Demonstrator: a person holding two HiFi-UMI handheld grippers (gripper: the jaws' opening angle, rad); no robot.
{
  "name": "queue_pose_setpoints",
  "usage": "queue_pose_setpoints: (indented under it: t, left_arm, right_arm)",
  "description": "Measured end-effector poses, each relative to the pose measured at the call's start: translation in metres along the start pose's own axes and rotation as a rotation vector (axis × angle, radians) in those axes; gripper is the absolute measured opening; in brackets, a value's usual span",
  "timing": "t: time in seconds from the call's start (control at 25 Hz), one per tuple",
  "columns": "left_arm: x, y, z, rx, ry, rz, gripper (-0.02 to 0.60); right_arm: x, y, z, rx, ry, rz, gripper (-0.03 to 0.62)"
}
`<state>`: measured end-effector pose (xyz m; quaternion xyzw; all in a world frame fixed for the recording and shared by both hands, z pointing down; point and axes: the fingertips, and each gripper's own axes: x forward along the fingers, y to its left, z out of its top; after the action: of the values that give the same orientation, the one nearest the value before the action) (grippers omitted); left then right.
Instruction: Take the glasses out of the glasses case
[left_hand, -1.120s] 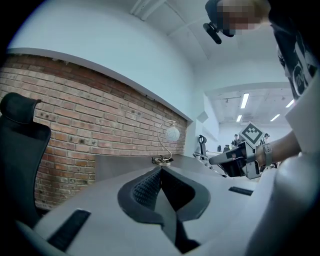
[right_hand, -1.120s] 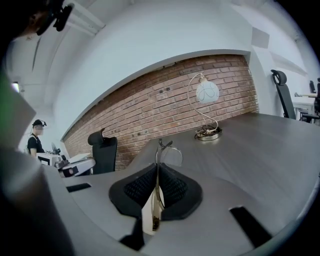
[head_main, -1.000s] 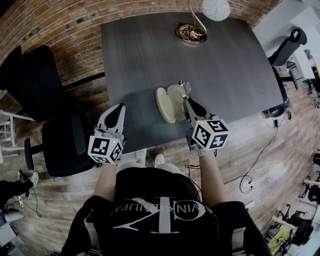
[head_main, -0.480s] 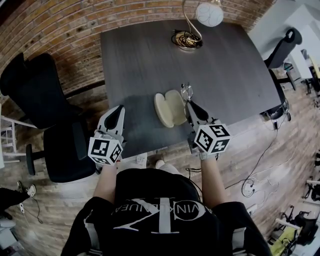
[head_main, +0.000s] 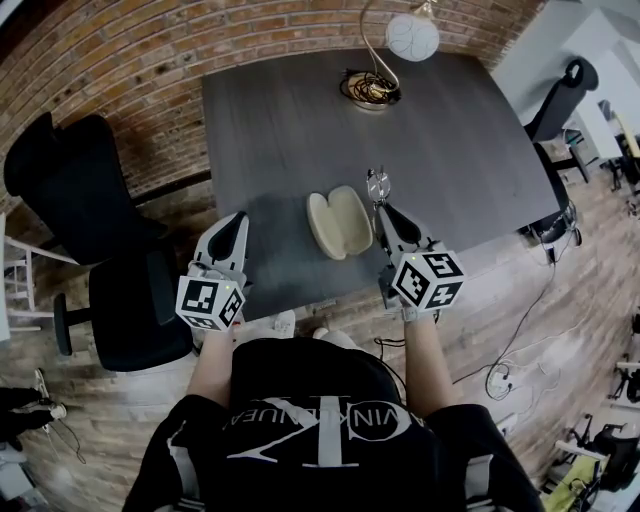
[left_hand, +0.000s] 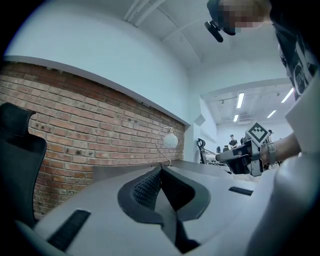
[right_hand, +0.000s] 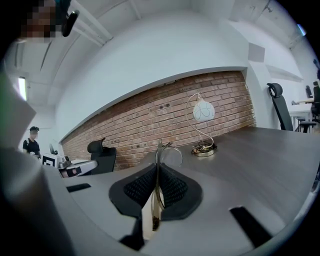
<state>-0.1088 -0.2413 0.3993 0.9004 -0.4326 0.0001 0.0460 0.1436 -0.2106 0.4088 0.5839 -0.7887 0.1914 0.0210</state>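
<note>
Head view: right gripper (head_main: 378, 204) grips glasses (head_main: 376, 184); left gripper (head_main: 241, 215) closed at table (head_main: 290, 120) edge.

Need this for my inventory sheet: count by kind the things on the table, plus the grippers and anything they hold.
glasses: 1
glasses case: 1
lamp: 1
grippers: 2, left gripper and right gripper
total: 5

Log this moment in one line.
right gripper: shut on glasses | left gripper: shut, empty | glasses case: open on table, glasses out
</note>
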Motion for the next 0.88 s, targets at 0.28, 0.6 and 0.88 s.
queue_pose_setpoints:
  t: [0.28, 0.6, 0.88]
  left_arm:
    - [-0.004, 0.001, 0.006, 0.010, -0.017, 0.006, 0.015]
    - [-0.002, -0.002, 0.014, 0.013, -0.038, 0.012, 0.015]
    - [-0.001, -0.008, 0.019, 0.018, -0.056, 0.018, 0.015]
  right_arm:
    - [-0.005, 0.001, 0.005, -0.013, -0.018, 0.000, 0.035]
    - [-0.010, -0.001, 0.015, -0.030, -0.035, 0.000, 0.035]
    - [-0.017, -0.006, 0.020, -0.040, -0.048, 0.000, 0.035]
